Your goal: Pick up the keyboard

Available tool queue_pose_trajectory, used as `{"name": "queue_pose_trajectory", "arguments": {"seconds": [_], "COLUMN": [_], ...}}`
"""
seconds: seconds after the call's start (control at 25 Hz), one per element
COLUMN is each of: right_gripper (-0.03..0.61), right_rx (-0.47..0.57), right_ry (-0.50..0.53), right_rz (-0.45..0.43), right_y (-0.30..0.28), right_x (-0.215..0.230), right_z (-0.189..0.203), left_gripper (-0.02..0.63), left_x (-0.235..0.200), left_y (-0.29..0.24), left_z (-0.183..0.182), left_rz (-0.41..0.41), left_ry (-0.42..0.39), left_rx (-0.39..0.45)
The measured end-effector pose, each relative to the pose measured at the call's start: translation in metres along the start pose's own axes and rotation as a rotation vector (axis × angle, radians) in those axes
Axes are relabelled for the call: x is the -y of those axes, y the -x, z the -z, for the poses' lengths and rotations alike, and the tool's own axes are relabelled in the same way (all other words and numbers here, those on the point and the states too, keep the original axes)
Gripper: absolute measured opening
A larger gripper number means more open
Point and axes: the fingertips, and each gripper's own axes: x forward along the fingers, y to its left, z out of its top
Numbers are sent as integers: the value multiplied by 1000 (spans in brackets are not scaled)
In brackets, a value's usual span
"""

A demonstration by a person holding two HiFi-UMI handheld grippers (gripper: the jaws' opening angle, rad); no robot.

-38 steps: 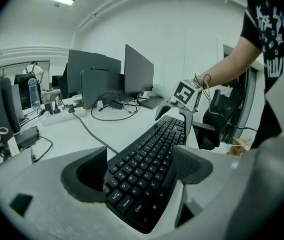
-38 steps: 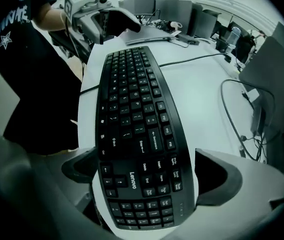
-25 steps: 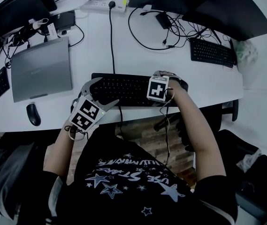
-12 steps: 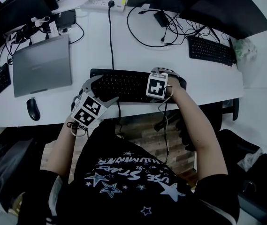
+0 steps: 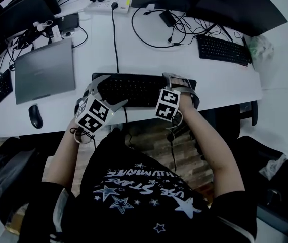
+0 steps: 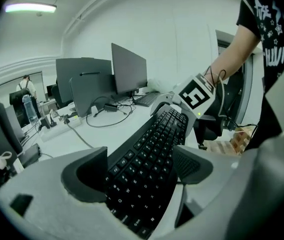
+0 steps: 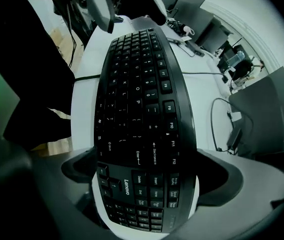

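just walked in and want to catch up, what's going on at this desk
A person at the white desk holds a hand-held gripper in each hand and is taking hold of the black keyboard from both ends. The left hand-held gripper has its jaws closed on the keyboard's left end. The right hand-held gripper is closed on the right end, by the number pad. Whether the keyboard has lifted off the desk yet cannot be told.
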Motion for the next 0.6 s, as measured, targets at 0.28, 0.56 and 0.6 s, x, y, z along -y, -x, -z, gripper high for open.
{"name": "queue_pose_trajectory", "arguments": {"seconds": [0.28,0.56,0.6], "right_gripper": [577,578,577], "right_rx": [38,86,91], "right_ry": [4,32,36], "right_rz": [174,352,384], "right_y": [12,27,29], "right_x": [-4,-11,-12], "right_z": [3,3,3], "left_gripper": [407,407,407], "left_x": [11,19,22], "left_y": [-14,-33,-34], "left_z": [-29,-14,-13], "left_rz": [33,164,204], "left_ry": [-220,-437,-452], "left_rx": [-74,-302,-329]}}
